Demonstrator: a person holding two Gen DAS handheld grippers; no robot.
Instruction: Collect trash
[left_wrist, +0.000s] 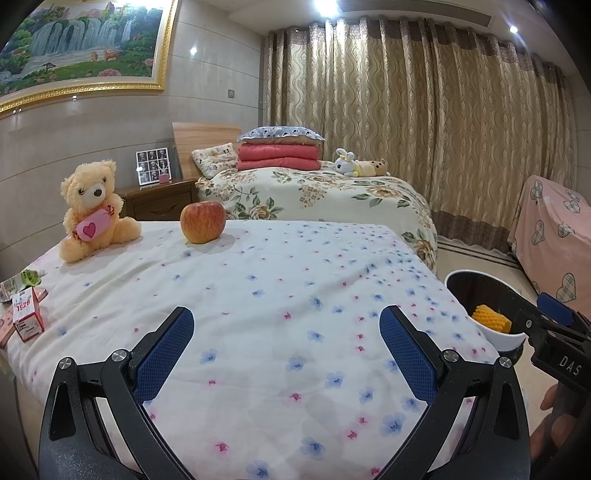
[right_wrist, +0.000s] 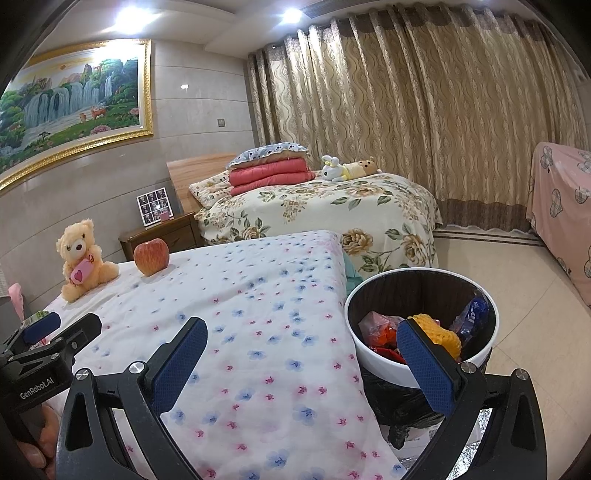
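My left gripper (left_wrist: 288, 321) is open and holds nothing, hovering low over the flower-print bedspread (left_wrist: 295, 277). At that bed's left edge stands a small red-and-white carton (left_wrist: 27, 319), with a green-and-white wrapper (left_wrist: 24, 278) behind it. A white-rimmed trash bin (right_wrist: 380, 365) with a black liner stands on the floor by the bed's right side. It holds a yellow foam net (right_wrist: 439, 332), red wrappers (right_wrist: 380, 332) and a blue wrapper (right_wrist: 472, 314). My right gripper (right_wrist: 301, 332) is open and empty, one finger over the bed and the other over the bin.
A teddy bear (left_wrist: 94, 210) and an apple (left_wrist: 203, 221) sit at the far end of the bed. Beyond are a wooden nightstand (left_wrist: 162, 201), a second bed (left_wrist: 314, 195) with folded quilts, and pink-covered furniture (left_wrist: 554, 229) at the right. Tiled floor (right_wrist: 517, 350) lies past the bin.
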